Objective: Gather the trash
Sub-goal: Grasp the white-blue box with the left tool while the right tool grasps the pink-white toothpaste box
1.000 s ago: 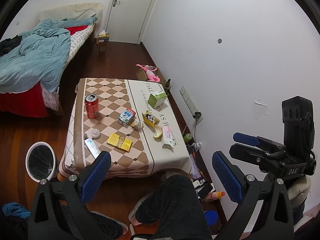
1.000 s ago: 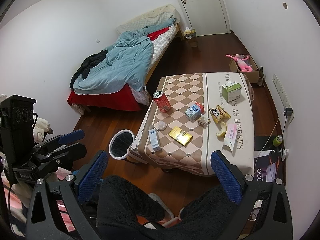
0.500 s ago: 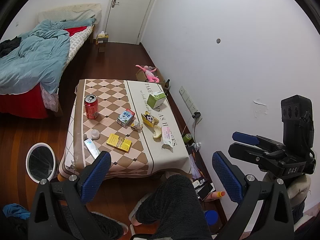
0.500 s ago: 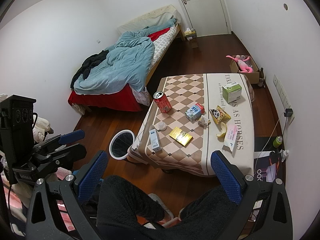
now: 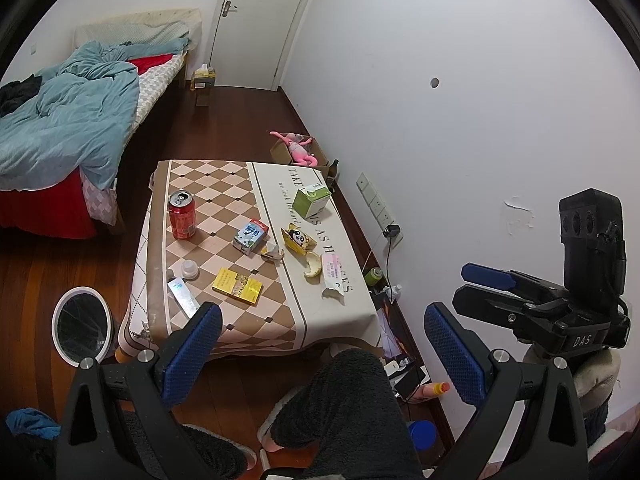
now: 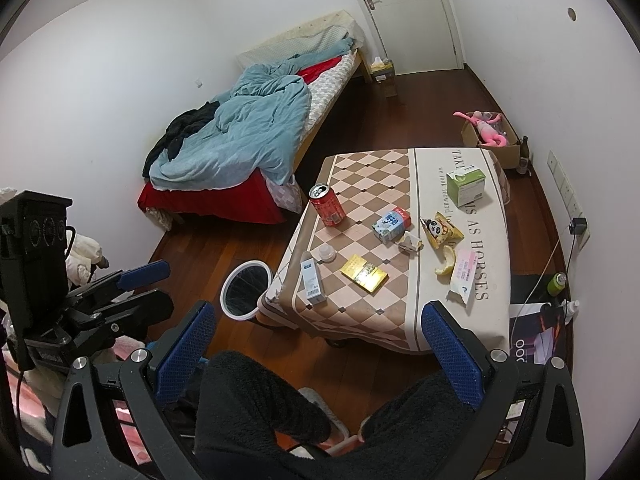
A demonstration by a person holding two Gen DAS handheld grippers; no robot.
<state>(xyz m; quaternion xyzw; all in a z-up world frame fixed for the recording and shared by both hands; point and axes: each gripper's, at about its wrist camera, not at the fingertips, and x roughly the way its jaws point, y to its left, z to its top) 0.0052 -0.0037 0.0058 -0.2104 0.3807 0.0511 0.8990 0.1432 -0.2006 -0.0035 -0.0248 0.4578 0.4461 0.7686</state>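
1. Trash lies scattered on the table, the landmark for everything below: a red can at its far left, a milk carton mid-table, a green box at the far right.
2. Nearer the front: a yellow pack, a tube at the left edge with a small cap just beyond it, a banana peel, a panda wrapper and a torn pink packet.
3. A white bin stands on the floor just left of the table's near corner.
4. The left gripper and the right gripper hang high above the person's knees, well short of the table, jaws spread wide and holding nothing.
5. Judged step: the start, nothing yet picked up. The next move calls for lowering one gripper to a near item, likely the tube or yellow pack, then carrying it to the bin.
6. The left view alone shows a bottle and a blue lid on the floor by the wall to the table's right; the right view alone shows the whole bed beyond the table's left side.
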